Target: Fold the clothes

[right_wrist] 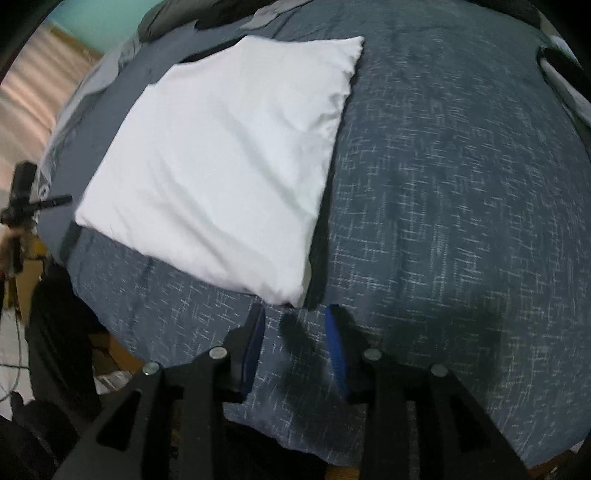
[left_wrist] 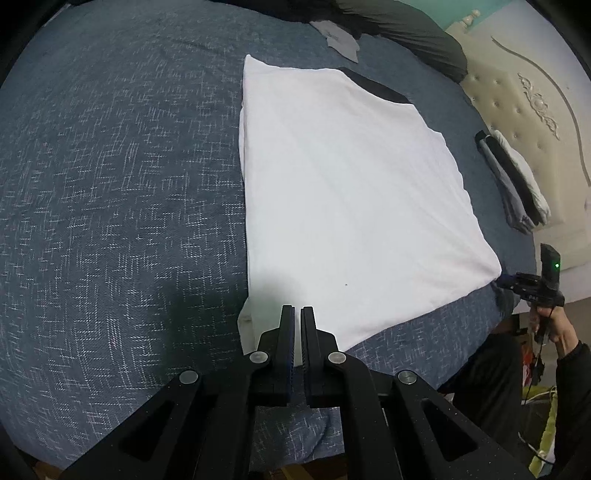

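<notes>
My left gripper (left_wrist: 297, 314) is closed, its black fingers pressed almost together with nothing visibly caught between them, and it hangs over the near corner of the white garment (left_wrist: 343, 192). That garment lies folded into a flat rectangle on the blue-grey bedspread (left_wrist: 122, 206), with a dark piece of cloth (left_wrist: 376, 86) peeking out from under its far edge. My right gripper (right_wrist: 295, 314) stands with its jaws apart and empty, blue pads showing, above bare bedspread just off the garment's other near corner; the picture from that side is blurred. By the cream padded headboard (left_wrist: 524, 110) sits a small stack of folded clothes (left_wrist: 513, 177). More dark clothing (left_wrist: 406, 29) lies heaped at the far side of the bed.
</notes>
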Motion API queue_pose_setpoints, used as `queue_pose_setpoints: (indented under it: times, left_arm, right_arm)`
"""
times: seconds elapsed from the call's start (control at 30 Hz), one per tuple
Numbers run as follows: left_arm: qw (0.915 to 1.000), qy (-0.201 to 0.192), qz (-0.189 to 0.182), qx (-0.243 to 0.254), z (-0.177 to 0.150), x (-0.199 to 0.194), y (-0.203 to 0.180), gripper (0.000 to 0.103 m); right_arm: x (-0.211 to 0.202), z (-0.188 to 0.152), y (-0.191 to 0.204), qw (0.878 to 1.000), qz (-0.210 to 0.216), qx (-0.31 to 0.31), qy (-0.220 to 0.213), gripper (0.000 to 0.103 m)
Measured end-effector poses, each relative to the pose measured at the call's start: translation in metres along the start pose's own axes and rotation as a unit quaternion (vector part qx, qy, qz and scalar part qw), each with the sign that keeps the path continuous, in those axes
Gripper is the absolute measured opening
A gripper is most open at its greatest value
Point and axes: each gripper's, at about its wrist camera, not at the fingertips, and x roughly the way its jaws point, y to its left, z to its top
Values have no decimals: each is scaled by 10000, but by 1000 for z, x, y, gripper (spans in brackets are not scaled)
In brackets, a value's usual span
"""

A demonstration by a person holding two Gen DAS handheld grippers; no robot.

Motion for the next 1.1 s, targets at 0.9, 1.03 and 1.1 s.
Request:
queue_pose_setpoints:
  times: [0.9,1.03,1.1]
  left_arm:
    - [9995,-177,-52,-249,28,14,14,3]
    - [9997,-144,-51,-170,34,20,14,4]
    - [9998,-135,-58,-154,36,23,14,4]
  right_arm:
    - [13,122,-39,9874,351,1336,-765,37]
    - [26,141,-50,9840,324,1562,-799,37]
    - [27,144,-55,9841,270,1578,-767,37]
